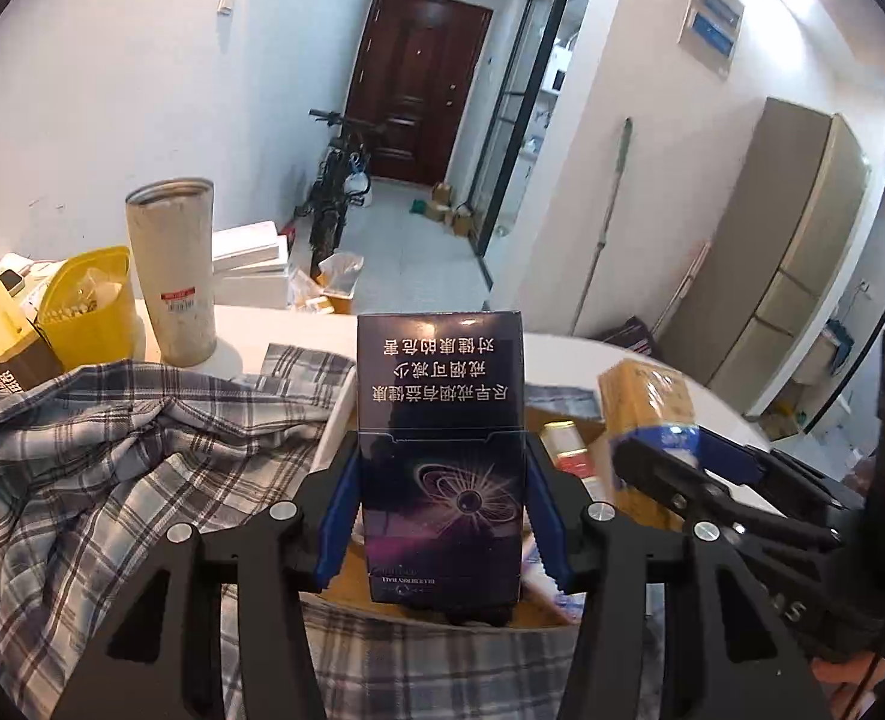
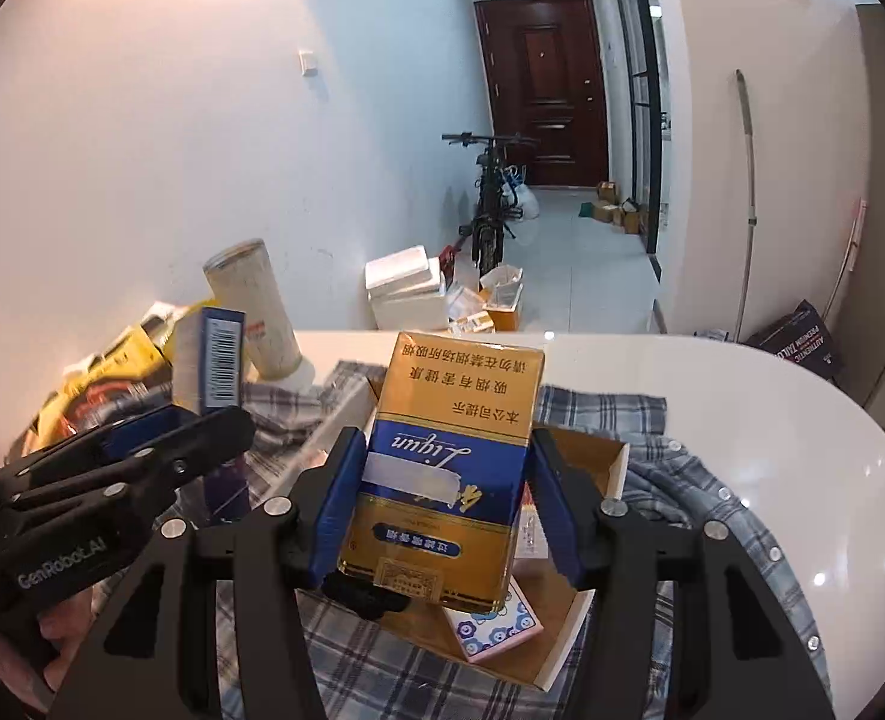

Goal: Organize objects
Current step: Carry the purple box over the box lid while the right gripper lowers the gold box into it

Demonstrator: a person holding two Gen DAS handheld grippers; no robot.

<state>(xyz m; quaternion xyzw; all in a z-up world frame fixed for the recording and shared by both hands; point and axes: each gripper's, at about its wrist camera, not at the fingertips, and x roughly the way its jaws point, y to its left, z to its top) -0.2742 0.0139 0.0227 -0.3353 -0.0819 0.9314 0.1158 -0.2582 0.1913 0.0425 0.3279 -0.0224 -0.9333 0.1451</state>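
The dark navy cigarette pack w/ a purple planet print [image 1: 442, 456] sat upright in the centre of the left wrist view, lower half between the left gripper [image 1: 442, 510]'s blue pads, text upside down. Pads pressed both side faces, so the fingers were narrow, clamped on the pack. In the right wrist view the gold-and-blue cigarette pack w/ "Liqun" script [image 2: 448, 468] stood slightly tilted at frame centre, held the same way by the right gripper [image 2: 445, 504], blue pads tight on its sides. Both packs hung above an open shallow cardboard box [image 2: 592, 468] lying on a grey-blue plaid shirt [image 1: 112, 450] on the white round table [image 2: 712, 396]. A white card pack w/ blue flower print [image 2: 496, 624] lay in the box, lower centre. A tall beige tumbler [image 1: 172, 270] stood upper left.
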